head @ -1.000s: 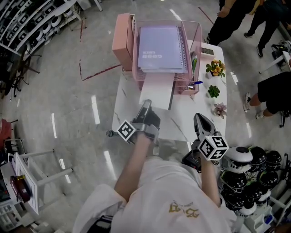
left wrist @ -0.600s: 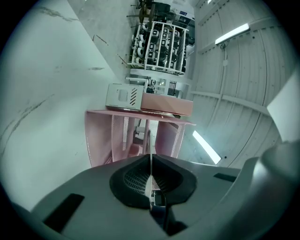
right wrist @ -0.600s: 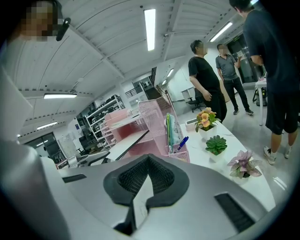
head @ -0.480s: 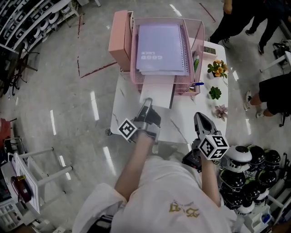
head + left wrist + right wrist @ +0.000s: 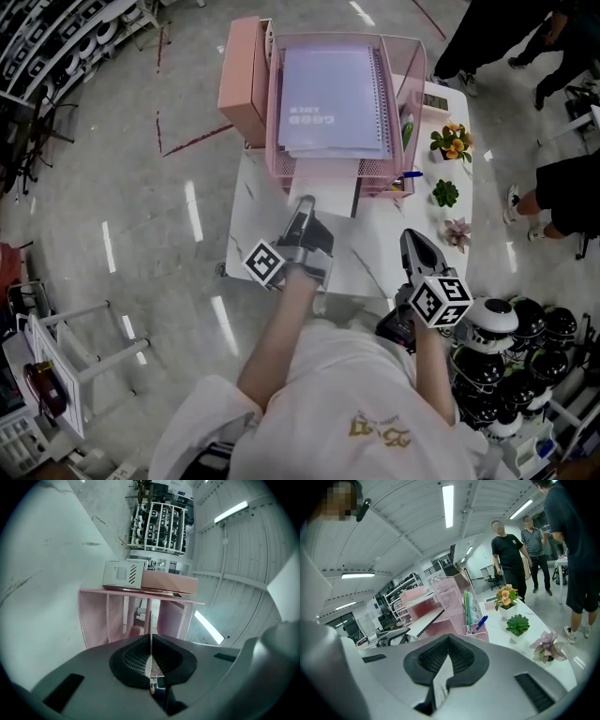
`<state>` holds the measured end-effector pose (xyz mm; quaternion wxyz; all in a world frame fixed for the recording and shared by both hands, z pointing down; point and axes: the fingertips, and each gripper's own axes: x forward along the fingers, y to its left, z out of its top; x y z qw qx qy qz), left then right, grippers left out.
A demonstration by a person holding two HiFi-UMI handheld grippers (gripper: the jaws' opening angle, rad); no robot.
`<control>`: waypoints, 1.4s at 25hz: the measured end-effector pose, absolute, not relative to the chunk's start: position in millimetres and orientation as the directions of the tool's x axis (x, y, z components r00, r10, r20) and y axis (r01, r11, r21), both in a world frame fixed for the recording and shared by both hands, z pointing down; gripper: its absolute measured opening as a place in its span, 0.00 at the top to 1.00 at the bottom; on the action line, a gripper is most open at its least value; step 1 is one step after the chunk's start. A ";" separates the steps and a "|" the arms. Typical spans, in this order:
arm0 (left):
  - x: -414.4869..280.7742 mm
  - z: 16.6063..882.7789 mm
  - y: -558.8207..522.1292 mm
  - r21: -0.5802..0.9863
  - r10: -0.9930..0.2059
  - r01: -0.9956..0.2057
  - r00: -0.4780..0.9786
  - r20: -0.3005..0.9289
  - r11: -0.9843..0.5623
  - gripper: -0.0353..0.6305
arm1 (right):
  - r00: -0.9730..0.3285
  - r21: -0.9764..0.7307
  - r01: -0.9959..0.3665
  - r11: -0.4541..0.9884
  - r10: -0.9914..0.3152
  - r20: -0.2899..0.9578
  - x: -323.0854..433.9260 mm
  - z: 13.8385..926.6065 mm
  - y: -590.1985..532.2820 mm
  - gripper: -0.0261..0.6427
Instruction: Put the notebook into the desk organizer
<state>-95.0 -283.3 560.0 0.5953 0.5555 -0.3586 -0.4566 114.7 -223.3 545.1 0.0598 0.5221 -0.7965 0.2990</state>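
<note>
A pink mesh desk organizer (image 5: 415, 58) stands at the far end of the white table (image 5: 253, 202). A purple spiral notebook (image 5: 333, 89) lies on its top tray. A white notebook (image 5: 323, 195) lies flat, partly inside the lower tier, its near end sticking out. My left gripper (image 5: 304, 204) is shut on that near end. In the left gripper view the notebook (image 5: 151, 632) shows edge-on between the closed jaws, with the organizer (image 5: 98, 616) just ahead. My right gripper (image 5: 410, 240) hovers shut over the table's near right side, holding nothing.
Three small potted plants (image 5: 446, 141) (image 5: 442, 192) (image 5: 457, 230) line the table's right edge. Pens (image 5: 405, 131) stand in the organizer's right side pocket. A pink box (image 5: 239, 80) adjoins its left side. Helmets (image 5: 525, 337) are stacked at my right. People (image 5: 487, 37) stand beyond the table.
The left gripper has moved forward with the white notebook, which now sits deeper in the lower tier. The right gripper has stayed in place.
</note>
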 end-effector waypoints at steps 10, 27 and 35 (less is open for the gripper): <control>-95.3 561.9 -295.0 0.991 -0.947 0.132 0.314 -0.070 -0.029 0.91 | -0.446 -0.414 -0.868 0.273 -0.793 0.414 116.9 547.5 -231.5 0.95; -93.8 556.0 -301.9 0.991 -0.941 0.121 0.328 -0.086 -0.049 0.80 | -0.461 -0.412 -0.861 0.296 -0.798 0.388 116.4 541.9 -230.1 0.94; -100.6 559.4 -293.9 0.999 -0.933 0.018 0.357 -0.050 -0.046 0.69 | -0.462 -0.413 -0.859 0.303 -0.804 0.373 111.9 536.2 -228.2 0.95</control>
